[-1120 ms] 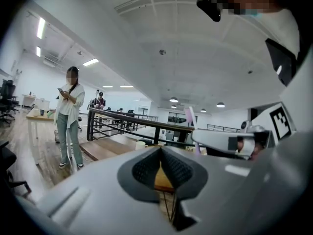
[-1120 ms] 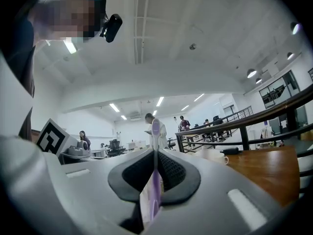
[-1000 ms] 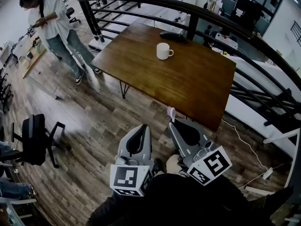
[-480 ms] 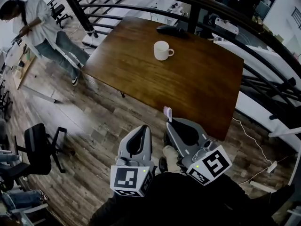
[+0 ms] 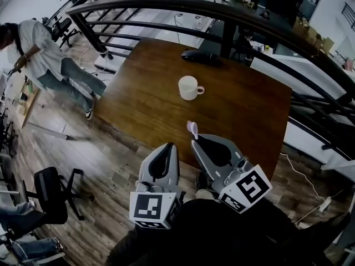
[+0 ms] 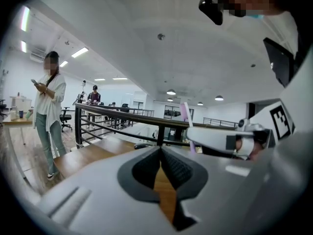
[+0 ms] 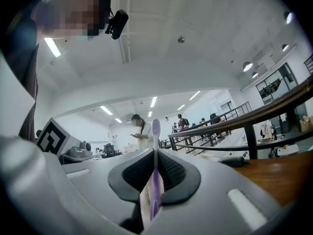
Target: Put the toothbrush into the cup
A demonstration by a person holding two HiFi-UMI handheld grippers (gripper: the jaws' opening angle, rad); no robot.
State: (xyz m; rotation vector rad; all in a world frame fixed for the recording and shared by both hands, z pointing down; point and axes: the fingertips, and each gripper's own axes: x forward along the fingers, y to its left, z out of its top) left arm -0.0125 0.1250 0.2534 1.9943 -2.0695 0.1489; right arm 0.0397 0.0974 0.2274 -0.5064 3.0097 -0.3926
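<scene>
The right gripper (image 5: 193,141) is clamping the purple toothbrush (image 5: 192,128), head protruding past its jaws, over the table's (image 5: 249,121) near edge. The left gripper (image 5: 169,147) is hovering alongside, jaws together; the white cup (image 5: 188,87) is standing mid-table.

I see a brown wooden table (image 5: 249,115) across the middle of the head view. On it a white cup (image 5: 188,87) stands upright just above frame centre, handle to the right. A flat dark object (image 5: 198,56) I cannot identify lies at the table's upper edge, apart from the cup.
</scene>
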